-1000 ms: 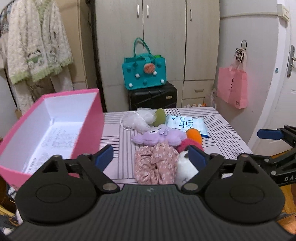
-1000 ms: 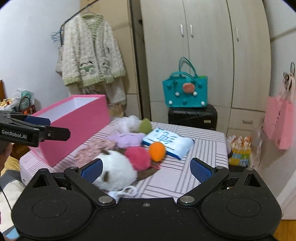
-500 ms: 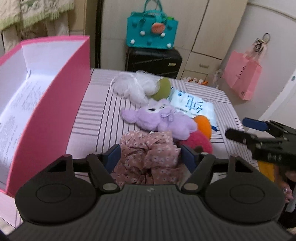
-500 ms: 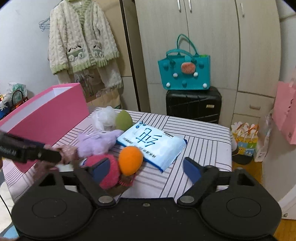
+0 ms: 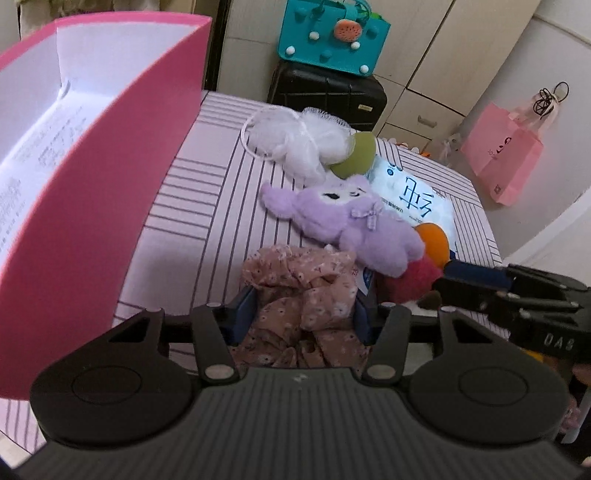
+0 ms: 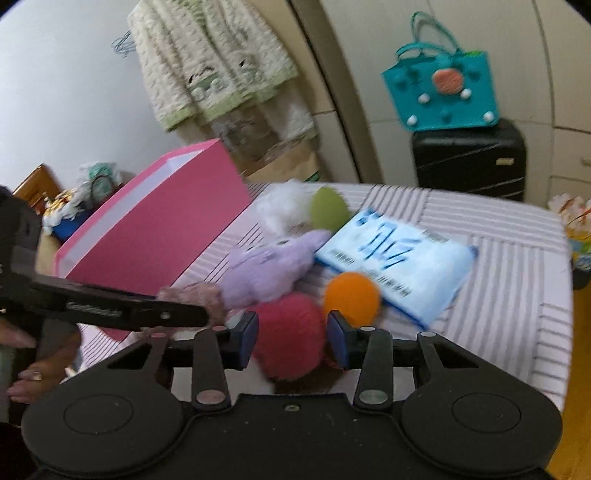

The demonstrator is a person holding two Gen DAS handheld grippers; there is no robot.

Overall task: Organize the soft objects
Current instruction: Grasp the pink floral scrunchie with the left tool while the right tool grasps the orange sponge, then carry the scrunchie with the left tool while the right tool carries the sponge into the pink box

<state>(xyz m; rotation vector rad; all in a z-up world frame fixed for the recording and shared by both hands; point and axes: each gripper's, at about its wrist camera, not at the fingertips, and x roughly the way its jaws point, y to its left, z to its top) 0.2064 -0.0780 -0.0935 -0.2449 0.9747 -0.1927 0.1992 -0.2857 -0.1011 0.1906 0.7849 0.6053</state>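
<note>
My left gripper (image 5: 301,314) is shut on a pink floral scrunchie (image 5: 303,291) at the near edge of the striped table (image 5: 207,206). My right gripper (image 6: 291,334) is shut on a fluffy red pompom (image 6: 288,336); it also shows in the left wrist view (image 5: 412,278). A purple plush (image 5: 351,221), an orange ball (image 6: 351,297), a green sponge (image 5: 354,153) and a white mesh puff (image 5: 295,138) lie behind. The open pink box (image 5: 110,177) stands at the left.
A blue-and-white tissue pack (image 6: 399,258) lies on the table's right half. Behind the table are a black suitcase (image 5: 325,96) with a teal bag (image 5: 332,33) on it, wardrobe doors and a pink paper bag (image 5: 502,155) on the wall.
Both grippers have moved forward and down and closed: the left on the floral scrunchie, the right on the red pompom. The right view is motion-blurred now.
</note>
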